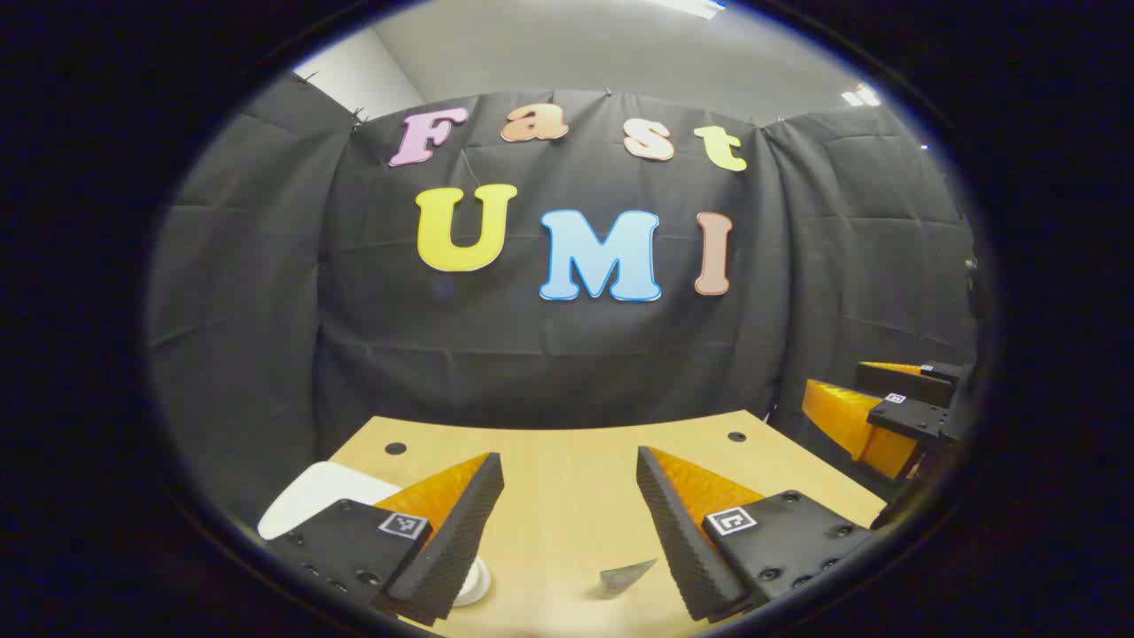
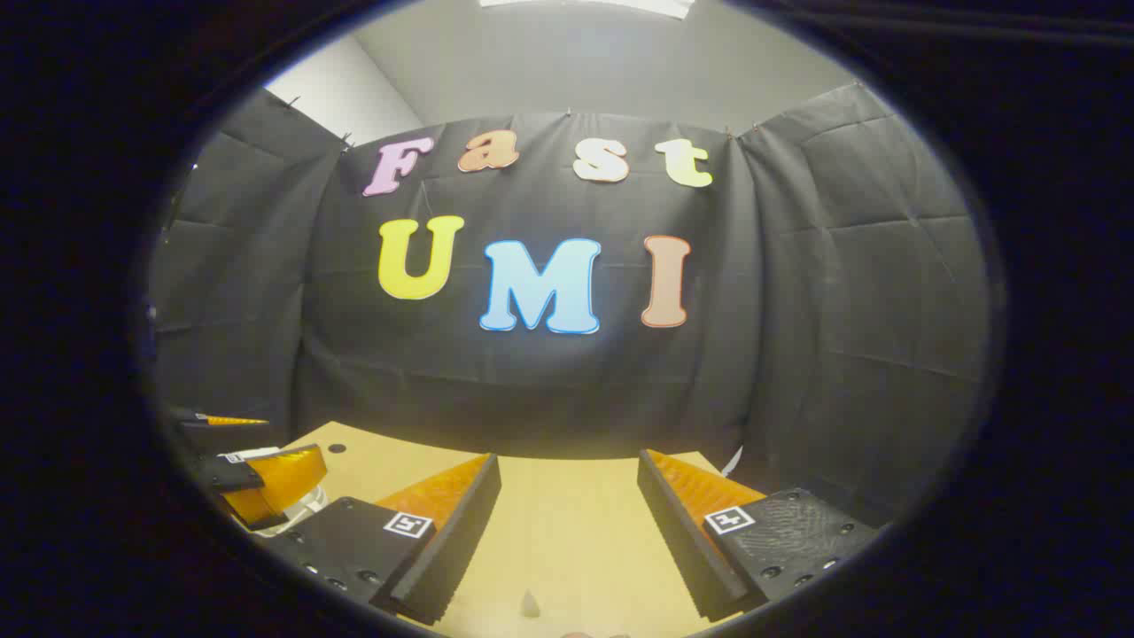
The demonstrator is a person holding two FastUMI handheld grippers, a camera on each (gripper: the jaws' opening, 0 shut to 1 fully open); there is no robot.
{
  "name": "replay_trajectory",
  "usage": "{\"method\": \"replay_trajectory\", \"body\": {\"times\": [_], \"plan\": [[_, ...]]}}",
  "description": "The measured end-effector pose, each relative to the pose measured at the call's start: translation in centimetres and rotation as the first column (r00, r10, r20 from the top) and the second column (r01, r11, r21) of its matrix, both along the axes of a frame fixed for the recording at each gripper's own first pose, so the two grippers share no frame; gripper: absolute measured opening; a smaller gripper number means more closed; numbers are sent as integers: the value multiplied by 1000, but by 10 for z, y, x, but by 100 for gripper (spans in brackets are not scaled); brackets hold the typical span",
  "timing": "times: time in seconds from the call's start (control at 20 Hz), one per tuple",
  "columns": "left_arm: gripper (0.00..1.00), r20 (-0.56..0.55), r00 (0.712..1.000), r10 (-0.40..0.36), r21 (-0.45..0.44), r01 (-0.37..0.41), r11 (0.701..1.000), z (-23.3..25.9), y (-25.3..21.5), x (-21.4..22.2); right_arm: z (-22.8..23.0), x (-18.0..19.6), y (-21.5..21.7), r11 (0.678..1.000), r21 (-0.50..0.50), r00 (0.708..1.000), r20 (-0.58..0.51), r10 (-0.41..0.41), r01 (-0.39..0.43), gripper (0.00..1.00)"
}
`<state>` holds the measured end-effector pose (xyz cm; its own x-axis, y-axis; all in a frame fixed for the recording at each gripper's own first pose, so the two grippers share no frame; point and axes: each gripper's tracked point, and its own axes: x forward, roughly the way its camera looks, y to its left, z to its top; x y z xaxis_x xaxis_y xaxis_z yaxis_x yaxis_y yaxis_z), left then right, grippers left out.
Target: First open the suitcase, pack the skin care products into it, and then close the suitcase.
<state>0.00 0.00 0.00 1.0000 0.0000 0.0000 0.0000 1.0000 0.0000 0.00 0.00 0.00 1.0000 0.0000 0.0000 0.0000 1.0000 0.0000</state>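
While held high over the table (image 1: 567, 461), both jaws wide apart, gripping nothing: left gripper (image 1: 570, 496), right gripper (image 2: 569, 496). Suitcase unseen; white item (image 1: 323, 496), possibly skin care, low beside left fingers, nearer left gripper. Long axis unclear.
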Motion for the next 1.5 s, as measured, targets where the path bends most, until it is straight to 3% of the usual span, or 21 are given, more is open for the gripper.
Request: {"method": "replay_trajectory", "body": {"times": [0.3, 0.75, 0.9, 1.1, 1.25, 1.4, 1.5], "plan": [[98, 23, 999, 37, 50, -38, 998, 14, 16, 11, -2, 13, 19, 999, 25, 999, -10, 41, -40, 95], [98, 27, 999, 22, 18, -22, 1000, 13, 8, 13, -5, 12, 24, 998, 2, 998, -14, 67, -67, 95], [98, 2, 999, 36, 21, -36, 999, -1, 11, 12, -9, 11, 21, 998, 4, 998, -21, 61, -61, 95], [98, -94, 989, 113, 59, -108, 992, -44, 36, 20, -17, 10, 15, 999, 10, 998, -44, 49, -48, 95], [98, -241, 951, 195, 106, -174, 979, -103, 70, 22, -23, 9, 9, 999, 14, 997, -68, 36, -35, 95], [98, -406, 881, 243, 155, -196, 968, -173, 99, 22, -29, 10, 4, 1000, 22, 996, -86, 23, -21, 95], [91, -512, 818, 261, 164, -205, 965, -212, 115, 27, -32, 10, 3, 999, 29, 995, -101, 21, -18, 95]]}}
